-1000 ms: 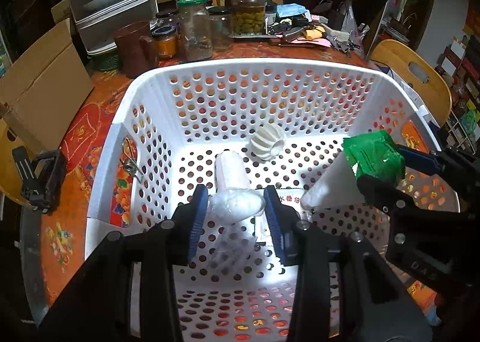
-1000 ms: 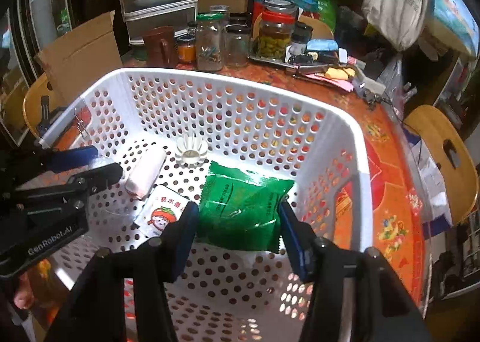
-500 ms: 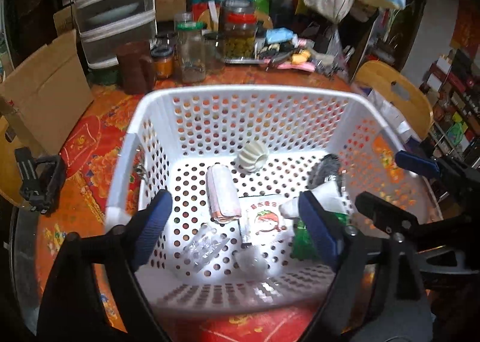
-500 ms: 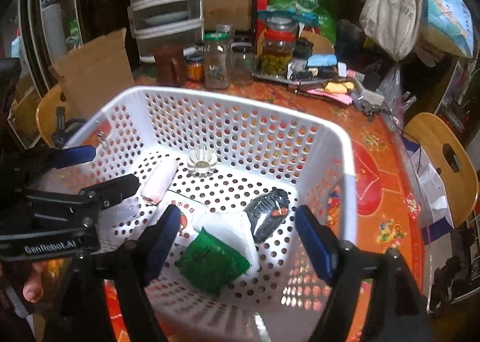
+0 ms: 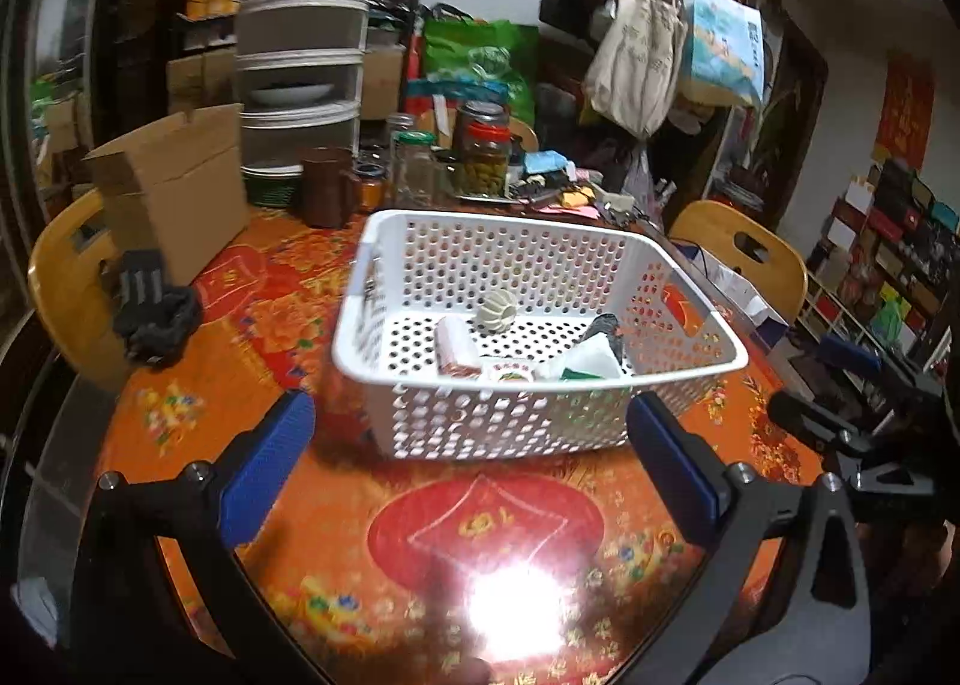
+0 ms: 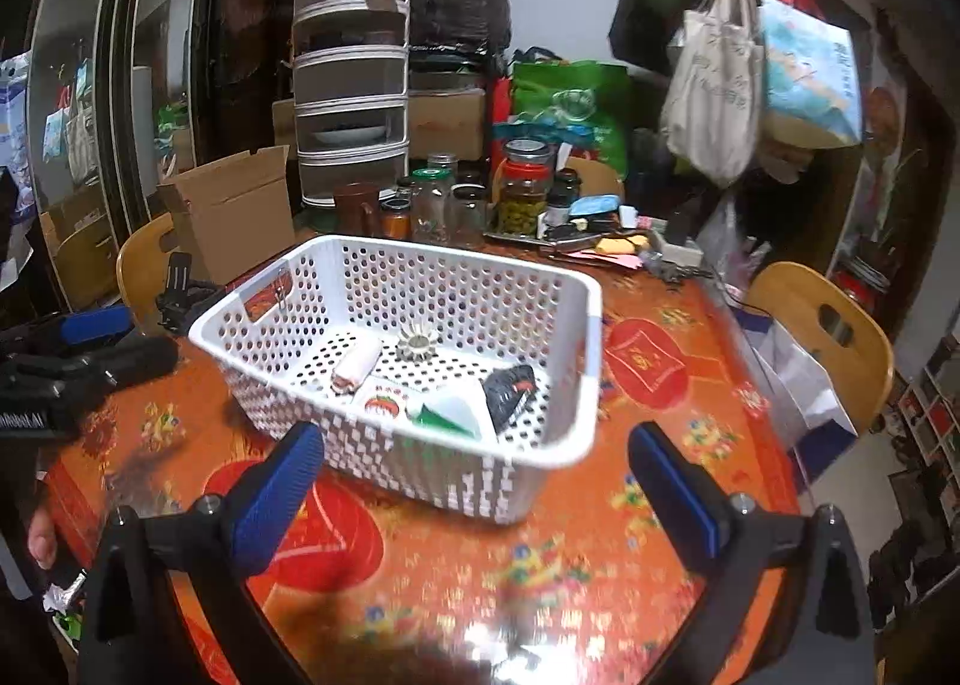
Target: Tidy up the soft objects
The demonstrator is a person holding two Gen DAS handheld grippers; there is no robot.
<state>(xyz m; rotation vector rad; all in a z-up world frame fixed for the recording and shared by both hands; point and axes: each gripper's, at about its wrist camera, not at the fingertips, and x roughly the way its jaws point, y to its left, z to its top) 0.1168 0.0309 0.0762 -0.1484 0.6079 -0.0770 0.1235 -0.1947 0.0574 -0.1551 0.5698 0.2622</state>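
Observation:
A white perforated basket [image 5: 384,229] [image 6: 576,289] stands on the orange patterned table. Inside lie a rolled white cloth [image 5: 454,343] [image 6: 358,362], a ribbed white ball [image 5: 497,311] [image 6: 416,343], a small white packet with a red picture [image 5: 507,370] [image 6: 384,403], a green and white packet [image 5: 585,364] [image 6: 447,412] and a dark pouch [image 5: 606,325] [image 6: 509,385]. My left gripper [image 5: 471,463] is open and empty, in front of the basket above the table. My right gripper [image 6: 474,490] is open and empty, also in front of the basket.
Glass jars [image 5: 480,156] [image 6: 522,187], a brown mug [image 5: 324,187] and a cardboard box [image 5: 174,187] [image 6: 234,211] stand behind the basket. A black clamp [image 5: 150,301] lies left. Wooden chairs [image 5: 744,253] [image 6: 822,337] flank the table. The other gripper shows at each view's edge.
Both grippers let go of their items, opened wide and pulled back and up out of the basket. The plastic-wrapped piece and the green packet now lie inside it.

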